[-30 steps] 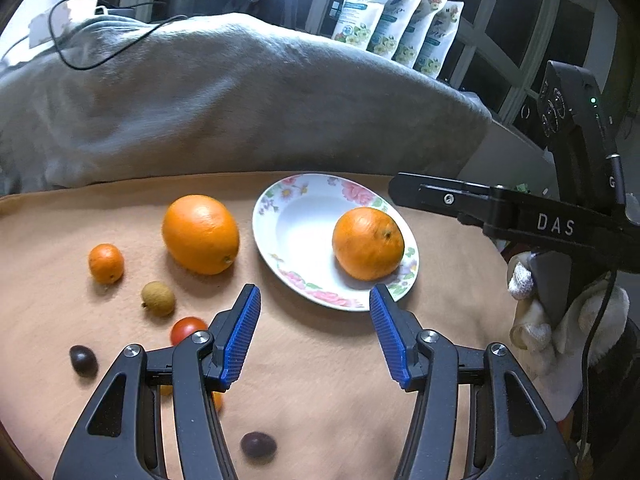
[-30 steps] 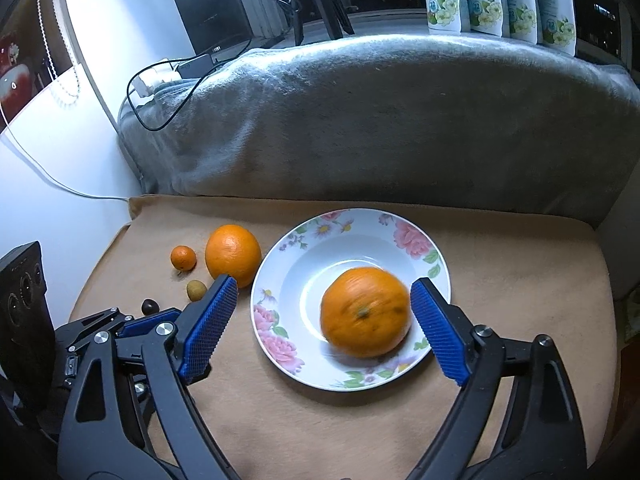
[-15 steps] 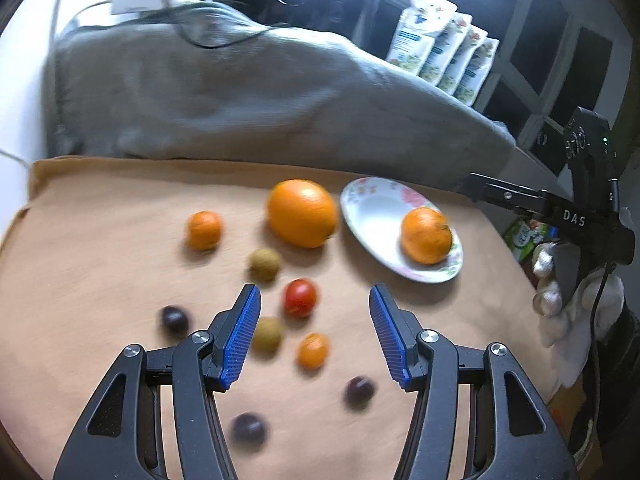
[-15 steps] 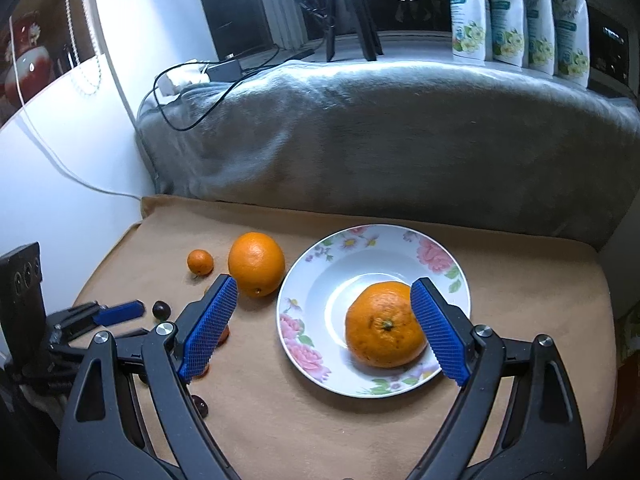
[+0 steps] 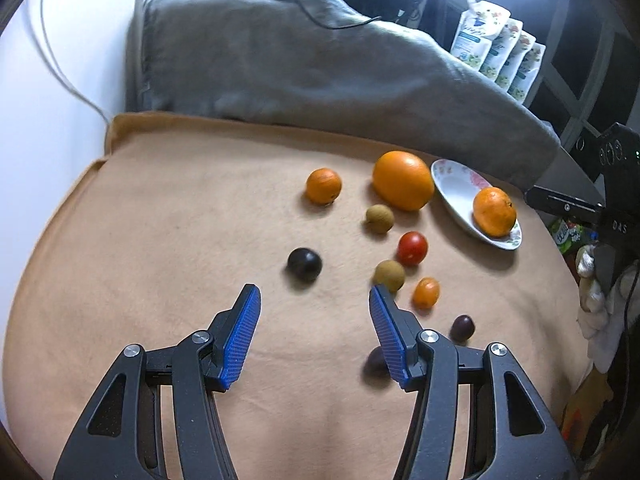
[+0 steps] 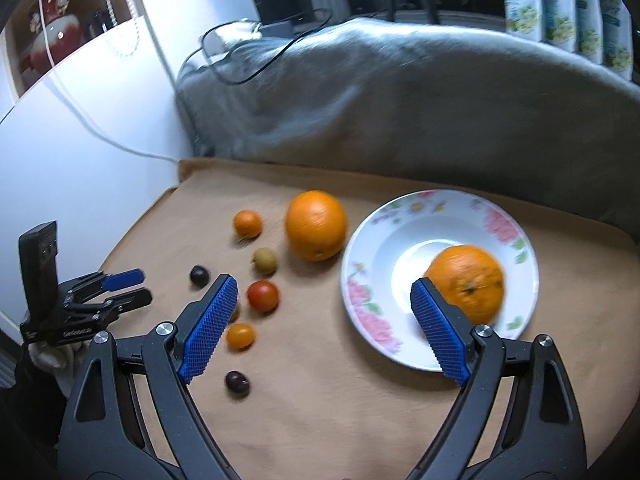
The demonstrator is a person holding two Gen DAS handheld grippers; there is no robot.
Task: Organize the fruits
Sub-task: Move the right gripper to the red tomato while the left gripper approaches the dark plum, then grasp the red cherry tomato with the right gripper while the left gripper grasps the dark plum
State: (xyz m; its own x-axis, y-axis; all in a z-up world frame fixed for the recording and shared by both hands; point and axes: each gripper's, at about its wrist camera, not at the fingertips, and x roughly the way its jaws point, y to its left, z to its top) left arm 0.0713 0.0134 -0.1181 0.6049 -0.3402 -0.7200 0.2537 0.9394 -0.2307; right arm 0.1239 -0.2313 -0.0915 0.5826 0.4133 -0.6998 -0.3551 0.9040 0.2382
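Tan cloth: work surface.
Floral plate: one mandarin already in it.
Large orange: just left of the plate.
Dark plum: likely next pick; centre it first.
Left gripper: half open, empty.
Right gripper: wide, empty.

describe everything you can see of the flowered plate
The plate is round, shallow and white, glazed like ceramic, with pink flowers and green leaves printed around its wide rim. It lies flat and upright on the tan cloth, right of the loose fruit and in front of the grey blanket. One orange sits in its well. The large orange lies on the cloth just off its left rim. Neither gripper touches it.
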